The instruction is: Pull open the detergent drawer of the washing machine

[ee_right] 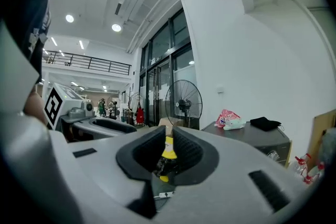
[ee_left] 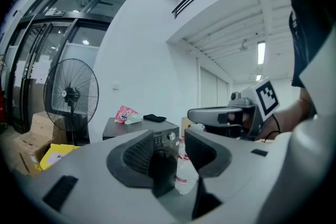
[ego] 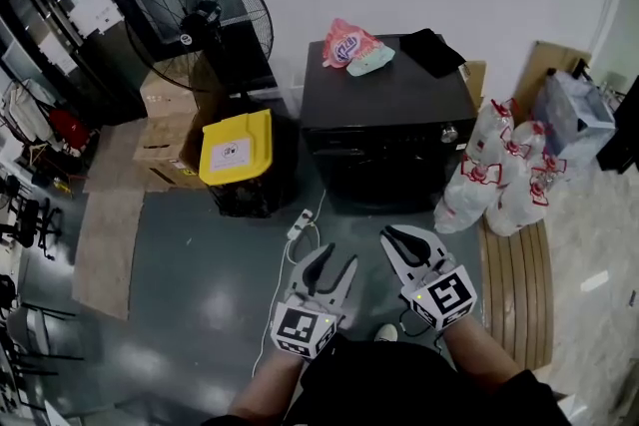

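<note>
Head view: washing machine (ego: 384, 130) sits beyond left tool (ego: 337, 260) and right tool (ego: 405, 237).

We see the washing machine (ego: 389, 115) cased in dark, smooth panels with a dull sheen on top, and its knob (ego: 450, 133) looks like shiny metal. The black cloth (ego: 431, 50) is matt, and the pink packet (ego: 344, 45) is glossy plastic. The floor (ego: 200, 284) is polished grey and reflective. The fan (ego: 200, 20) has a black wire guard. The boxes (ego: 165, 140) are plain brown cardboard, and the bin lid (ego: 236, 147) is smooth yellow plastic. The bags (ego: 499, 180) are clear, crinkled plastic, and the slats (ego: 514, 284) are pale wood. The left gripper (ego: 335, 260) is matt grey plastic, its fingers (ee_left: 137, 153) lined with black ribbed pads.
</note>
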The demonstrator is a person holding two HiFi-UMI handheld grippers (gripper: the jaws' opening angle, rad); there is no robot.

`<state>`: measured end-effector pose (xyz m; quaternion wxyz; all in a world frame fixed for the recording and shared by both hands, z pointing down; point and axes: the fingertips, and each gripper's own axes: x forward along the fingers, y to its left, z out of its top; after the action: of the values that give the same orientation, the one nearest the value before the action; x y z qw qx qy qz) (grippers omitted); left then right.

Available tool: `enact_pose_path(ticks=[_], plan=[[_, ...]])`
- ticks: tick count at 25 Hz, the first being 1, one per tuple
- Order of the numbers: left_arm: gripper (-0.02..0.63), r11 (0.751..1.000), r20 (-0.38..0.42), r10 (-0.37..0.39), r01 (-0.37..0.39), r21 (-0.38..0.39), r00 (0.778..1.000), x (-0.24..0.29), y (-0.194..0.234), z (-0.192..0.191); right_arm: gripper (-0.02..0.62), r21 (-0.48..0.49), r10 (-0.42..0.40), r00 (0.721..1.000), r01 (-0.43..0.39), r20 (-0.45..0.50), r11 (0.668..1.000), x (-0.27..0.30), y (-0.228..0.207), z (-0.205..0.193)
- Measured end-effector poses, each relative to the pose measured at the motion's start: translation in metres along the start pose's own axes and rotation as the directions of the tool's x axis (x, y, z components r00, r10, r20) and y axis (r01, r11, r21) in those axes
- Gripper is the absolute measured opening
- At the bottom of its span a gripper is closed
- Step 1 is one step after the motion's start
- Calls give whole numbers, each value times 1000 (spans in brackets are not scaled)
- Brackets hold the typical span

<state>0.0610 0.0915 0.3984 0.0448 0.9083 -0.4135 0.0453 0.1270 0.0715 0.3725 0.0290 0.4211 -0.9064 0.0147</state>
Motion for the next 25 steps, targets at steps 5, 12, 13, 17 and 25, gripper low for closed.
enact_pose_path(ticks=[5,12,13,17,25], plan=[[242,1000,3,-18,18,-12,1000,-5,16,-2,168,77,-13,1000,12,9,997,18,4,-3],[262,998,1,-48,48,-28,999,-8,54,-4,265,183,-56,998,54,8,982,54,1,-11],[262,998,-1,-52,52,-32,999,-9,60,-4,271,195,-61,998,59,5,979,60,1,-11],[265,997,-6,-67,66,-37,998,-8,88,-5,281,233,-74,997,73,-8,970,87,3,-12],[265,995,-13,-94,93,-39,995,-7,149,-6,284,266,-100,995,102,-22,959,144,9,-18]])
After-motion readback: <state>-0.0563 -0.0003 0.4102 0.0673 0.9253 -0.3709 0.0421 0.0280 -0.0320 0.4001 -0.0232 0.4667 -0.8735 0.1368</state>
